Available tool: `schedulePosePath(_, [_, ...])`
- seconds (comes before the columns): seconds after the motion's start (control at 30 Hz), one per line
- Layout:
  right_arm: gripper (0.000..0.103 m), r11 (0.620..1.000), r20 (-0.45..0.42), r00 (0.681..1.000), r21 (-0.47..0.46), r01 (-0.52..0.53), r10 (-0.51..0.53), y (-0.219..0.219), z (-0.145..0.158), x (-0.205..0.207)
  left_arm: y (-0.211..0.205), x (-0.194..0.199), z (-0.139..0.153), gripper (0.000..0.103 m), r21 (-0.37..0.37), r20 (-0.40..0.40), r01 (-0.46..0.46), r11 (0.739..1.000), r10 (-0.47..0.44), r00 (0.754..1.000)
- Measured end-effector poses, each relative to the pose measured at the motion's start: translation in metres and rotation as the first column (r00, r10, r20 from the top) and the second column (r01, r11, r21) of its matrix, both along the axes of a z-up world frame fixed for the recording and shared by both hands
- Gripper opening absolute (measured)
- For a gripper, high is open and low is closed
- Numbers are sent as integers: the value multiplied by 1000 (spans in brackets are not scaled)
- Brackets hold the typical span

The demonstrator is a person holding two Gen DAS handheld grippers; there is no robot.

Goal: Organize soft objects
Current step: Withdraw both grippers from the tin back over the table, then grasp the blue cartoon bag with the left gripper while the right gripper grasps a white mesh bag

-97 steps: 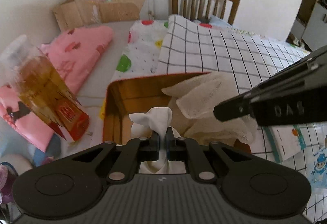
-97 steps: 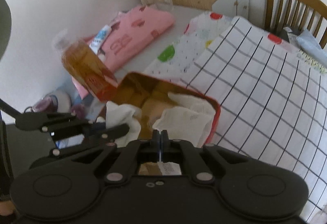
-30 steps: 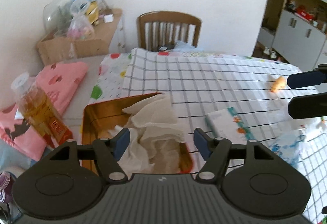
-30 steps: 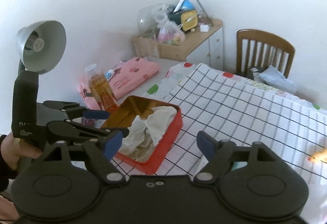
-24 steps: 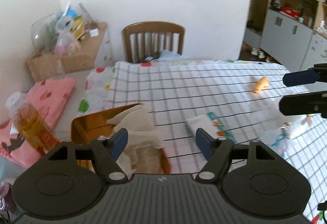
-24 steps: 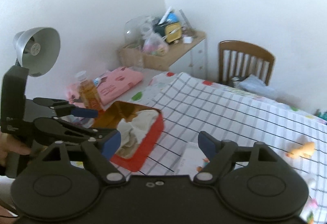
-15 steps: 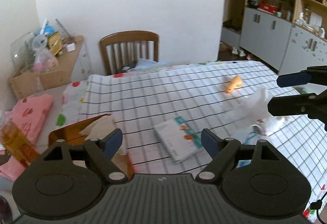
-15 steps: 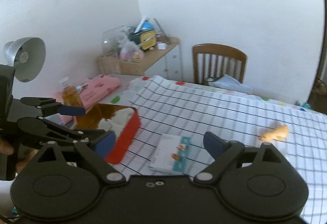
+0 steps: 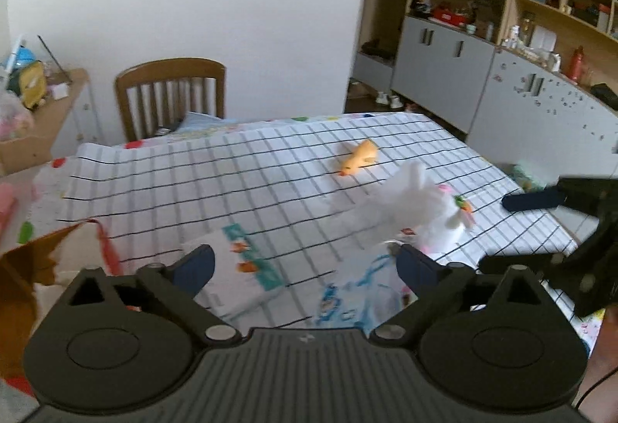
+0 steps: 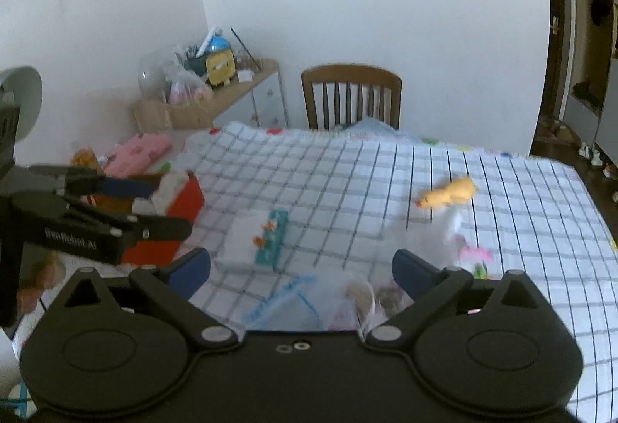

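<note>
Both grippers are open and empty above the checked tablecloth. My left gripper (image 9: 305, 266) hangs over a tissue pack (image 9: 235, 276) and a clear bag with blue print (image 9: 359, 291). A white plush toy (image 9: 417, 206) lies ahead to the right, an orange plush toy (image 9: 359, 156) beyond it. The red tin (image 9: 104, 245) with white cloths sits at the left edge. My right gripper (image 10: 301, 268) hangs over the same clear bag (image 10: 293, 299); the tissue pack (image 10: 262, 233), orange toy (image 10: 448, 193), white plush (image 10: 432, 233) and red tin (image 10: 181, 206) show ahead.
A wooden chair (image 9: 170, 94) stands at the table's far side. A side cabinet (image 10: 216, 102) with clutter is at the far left, a pink cloth (image 10: 139, 152) and a bottle (image 10: 83, 158) beside the tin. Grey cupboards (image 9: 463, 75) stand to the right.
Both grippers let go of the white cloths in the tin, opened, rose and swung right, away from the tin toward the plush toys and clear bag.
</note>
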State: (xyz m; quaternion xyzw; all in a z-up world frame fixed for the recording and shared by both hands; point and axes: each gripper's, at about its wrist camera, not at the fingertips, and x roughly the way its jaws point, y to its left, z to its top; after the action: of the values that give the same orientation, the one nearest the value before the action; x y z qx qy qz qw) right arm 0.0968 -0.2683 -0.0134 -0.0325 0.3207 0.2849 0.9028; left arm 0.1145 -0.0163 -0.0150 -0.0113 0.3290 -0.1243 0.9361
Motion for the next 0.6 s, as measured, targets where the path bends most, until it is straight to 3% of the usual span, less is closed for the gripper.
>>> schedulePosePath(0.33, [100,993,-70,996,-95,-65,59,1,-58,-14,-28,14,-49,101,-22,-99,18,1000,-20,995])
schedulePosePath(0.5, [98,989,-85,993,-119,-93,83,2,-69,-12,-44,20,-67,101,54,-107,43,998,-37,994])
schedulePosePath(0.6, [96,986,-101,990,-122,-112,100,4,-73,-8,-47,28,-76,101,63,-122,42,997,-34,992])
